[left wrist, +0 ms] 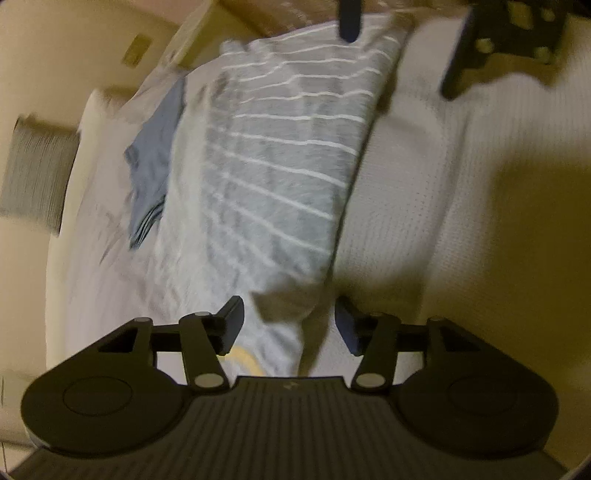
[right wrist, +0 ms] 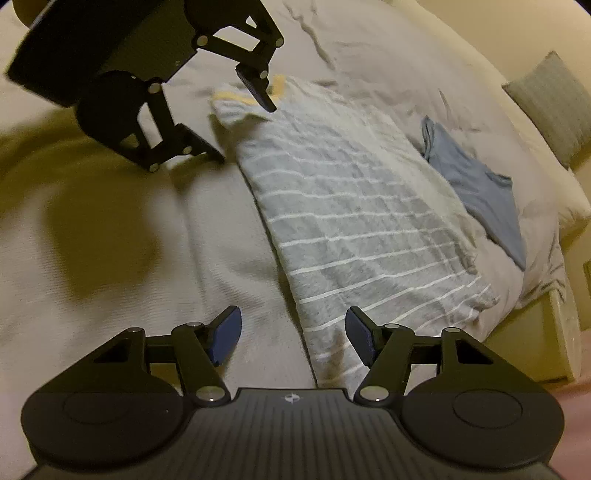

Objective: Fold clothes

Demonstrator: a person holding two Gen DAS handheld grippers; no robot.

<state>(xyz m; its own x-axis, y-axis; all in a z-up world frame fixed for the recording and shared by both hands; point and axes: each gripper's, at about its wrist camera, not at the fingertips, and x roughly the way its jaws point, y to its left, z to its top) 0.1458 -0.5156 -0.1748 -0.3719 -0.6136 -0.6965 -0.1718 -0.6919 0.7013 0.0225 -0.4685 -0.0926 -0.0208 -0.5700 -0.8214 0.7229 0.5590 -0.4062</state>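
Grey white-striped folded garment (right wrist: 354, 221) is lying lengthwise on the cream bedspread (right wrist: 110, 258) between both spread, empty grippers, left (left wrist: 288, 325) and right (right wrist: 291, 336) hovering at its six-o'clock ends, risking grabbing only one layer and unfolding it.

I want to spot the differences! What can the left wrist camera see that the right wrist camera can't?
Only the left wrist view shows a small tan plate on the wall and the brown surface behind the far end of the bed. Only the right wrist view shows the yellow collar trim clearly near the left gripper, and the bed's side panel. Both show the grey striped shirt, the blue garment, the white bedcover, a grey cushion, and both grippers open, including the right gripper.
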